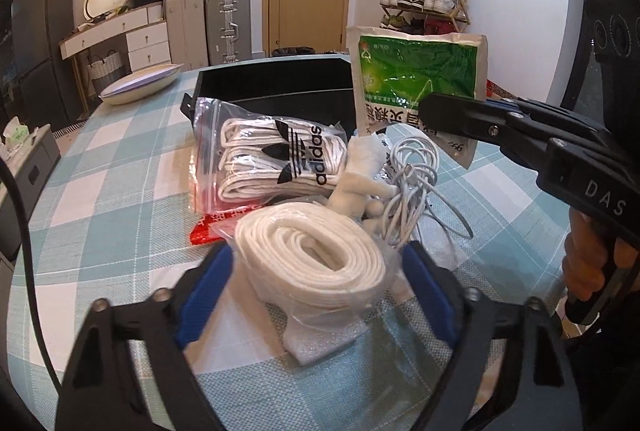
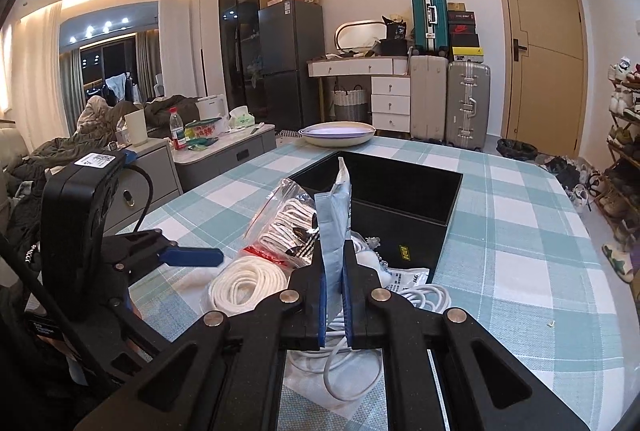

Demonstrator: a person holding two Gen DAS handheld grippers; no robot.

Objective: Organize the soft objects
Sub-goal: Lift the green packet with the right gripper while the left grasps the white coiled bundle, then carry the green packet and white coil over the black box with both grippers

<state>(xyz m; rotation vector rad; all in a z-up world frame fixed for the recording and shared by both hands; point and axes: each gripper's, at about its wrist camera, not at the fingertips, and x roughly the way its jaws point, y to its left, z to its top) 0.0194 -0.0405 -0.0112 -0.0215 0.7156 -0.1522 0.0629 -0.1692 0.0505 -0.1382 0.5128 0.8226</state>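
My left gripper [image 1: 316, 263] is open, its blue pads on either side of a bagged coil of white rope [image 1: 310, 259] on the checked tablecloth, not clearly touching it. My right gripper [image 2: 335, 271] is shut on a green and white medicine pouch [image 1: 416, 79], held upright above the table near the black box [image 1: 276, 91]; the pouch is seen edge-on in the right wrist view [image 2: 334, 231]. A zip bag of white Adidas socks [image 1: 272, 159] lies in front of the box. A white cable [image 1: 412, 187] and a small white plush [image 1: 360, 187] lie beside it.
A shallow oval dish [image 1: 140, 87] sits at the table's far left corner. The black box [image 2: 404, 191] is open-topped with a yellow logo on its front. Suitcases, drawers, a door and a shoe rack stand beyond the table. A low cabinet with bottles stands at the left.
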